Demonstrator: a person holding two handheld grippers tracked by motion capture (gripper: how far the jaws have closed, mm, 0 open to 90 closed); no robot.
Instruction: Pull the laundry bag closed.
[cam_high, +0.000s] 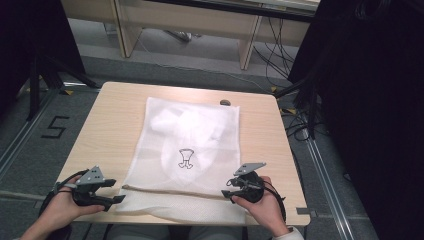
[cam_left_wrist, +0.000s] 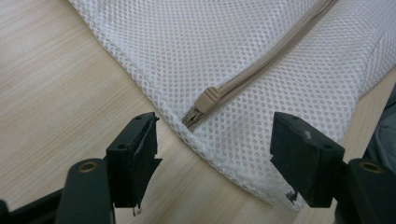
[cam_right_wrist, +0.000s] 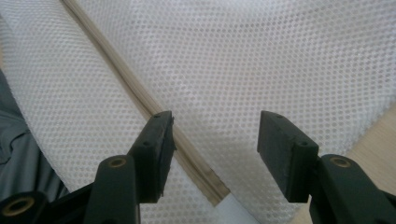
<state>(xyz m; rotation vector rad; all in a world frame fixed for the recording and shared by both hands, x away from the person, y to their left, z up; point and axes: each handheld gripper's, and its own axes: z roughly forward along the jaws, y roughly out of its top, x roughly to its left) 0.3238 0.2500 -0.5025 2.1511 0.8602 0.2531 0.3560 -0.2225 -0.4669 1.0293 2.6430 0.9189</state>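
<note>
A white mesh laundry bag (cam_high: 187, 150) lies flat on the wooden table (cam_high: 115, 120), holding white cloth and showing a small black printed mark (cam_high: 186, 158). A beige zipper (cam_high: 170, 191) runs across its near end. In the left gripper view the zipper's beige pull (cam_left_wrist: 205, 100) sits at the bag's corner, just ahead of my open left gripper (cam_left_wrist: 212, 147). My left gripper (cam_high: 116, 191) is at the bag's near left corner. My right gripper (cam_high: 229, 189) is open over the bag's near right part, with the zipper's end (cam_right_wrist: 205, 179) between its jaws (cam_right_wrist: 215, 149).
A small dark object (cam_high: 225, 102) lies at the table's far edge behind the bag. Cables (cam_high: 280, 45) trail on the floor beyond the table, and black stands (cam_high: 45, 70) flank it on both sides. The bag's near edge overhangs the table's front.
</note>
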